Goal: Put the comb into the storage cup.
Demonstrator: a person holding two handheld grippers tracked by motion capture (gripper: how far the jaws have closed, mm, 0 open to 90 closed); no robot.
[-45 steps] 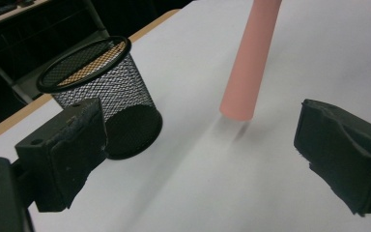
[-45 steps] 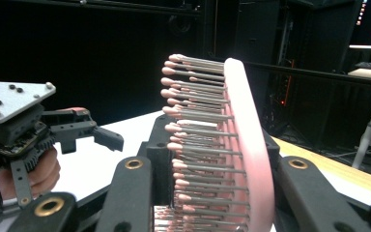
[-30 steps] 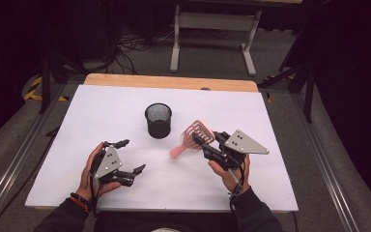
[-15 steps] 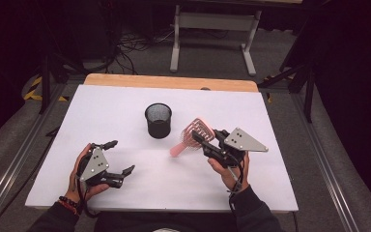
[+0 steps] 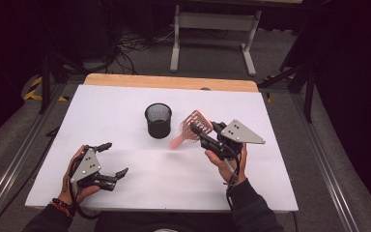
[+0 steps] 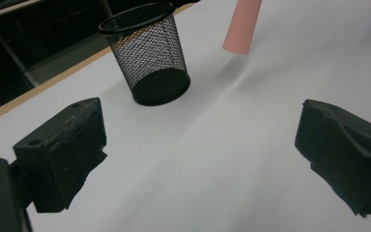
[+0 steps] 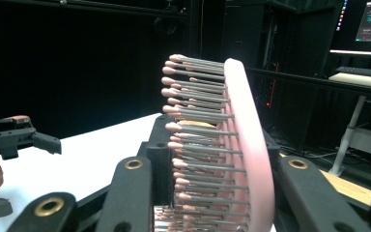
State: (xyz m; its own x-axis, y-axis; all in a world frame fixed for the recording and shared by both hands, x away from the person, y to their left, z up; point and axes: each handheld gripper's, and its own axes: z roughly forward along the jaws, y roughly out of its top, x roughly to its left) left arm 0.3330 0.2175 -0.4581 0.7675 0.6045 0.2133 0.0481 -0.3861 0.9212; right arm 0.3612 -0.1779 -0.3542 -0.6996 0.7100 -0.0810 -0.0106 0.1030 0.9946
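The pink hairbrush (image 5: 193, 126) hangs off the desk (image 5: 125, 106) at about three o'clock from the black mesh cup (image 5: 158, 121), its handle slanting down toward the cup's base. By the look of it, it is light, stiff plastic, smooth along the handle and spiny with metal pins on the head, so it may twist in a loose pinch.

Going left to right: the left gripper (image 5: 113, 159) rests low at the desk's seven o'clock corner, jaws spread with only bare desk between them. The cup stands upright near the middle, light and probably easy to tip. The right gripper (image 5: 204, 137) sits at about four o'clock from the cup, jaws pinching the brush head across its pins and back. That hold looks secure; the handle stays free to lead.

Open desk lies all around, with edges well apart from the cup. The narrow rim is the one tight spot if the handle goes in.
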